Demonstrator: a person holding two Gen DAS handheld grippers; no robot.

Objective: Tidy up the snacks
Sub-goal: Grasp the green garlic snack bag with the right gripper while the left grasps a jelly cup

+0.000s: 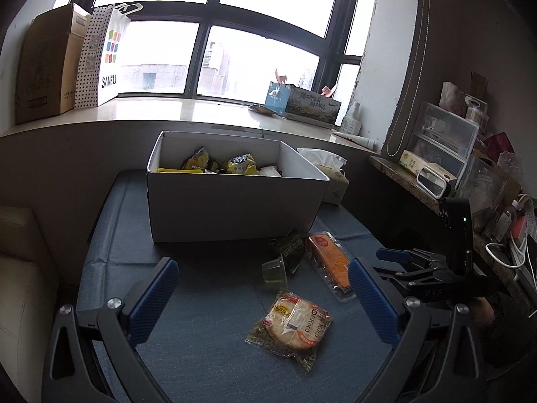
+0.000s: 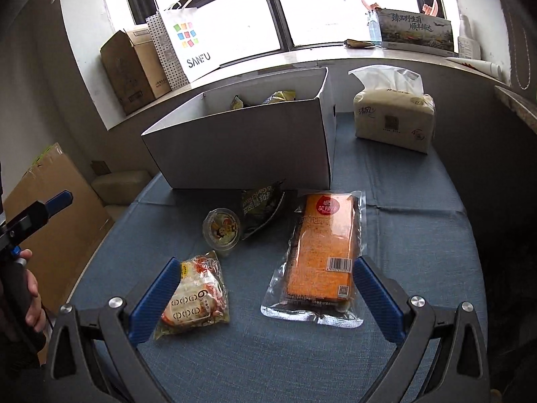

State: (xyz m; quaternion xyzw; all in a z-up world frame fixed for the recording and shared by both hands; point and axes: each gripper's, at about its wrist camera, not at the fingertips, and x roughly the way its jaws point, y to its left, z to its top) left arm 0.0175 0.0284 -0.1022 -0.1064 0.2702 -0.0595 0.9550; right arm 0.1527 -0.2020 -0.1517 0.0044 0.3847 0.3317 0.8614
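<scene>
A white box (image 1: 231,201) (image 2: 248,151) stands on the blue-clothed table with yellow snack packs (image 1: 240,164) inside. In front of it lie a round bread pack (image 1: 292,324) (image 2: 194,297), an orange cake pack (image 1: 330,265) (image 2: 322,255), a jelly cup (image 1: 275,270) (image 2: 221,228) and a dark green pack (image 1: 290,247) (image 2: 260,206). My left gripper (image 1: 263,297) is open and empty above the table, the bread pack between its fingers' line. My right gripper (image 2: 263,297) is open and empty, near the orange cake pack's lower end; it also shows in the left wrist view (image 1: 399,262).
A tissue pack (image 2: 394,114) (image 1: 330,174) sits right of the box. The windowsill behind holds a cardboard box (image 1: 47,63), a white paper bag (image 1: 104,57) and a printed carton (image 1: 302,102). A cluttered shelf (image 1: 470,168) is at the right, a sofa (image 1: 20,268) at the left.
</scene>
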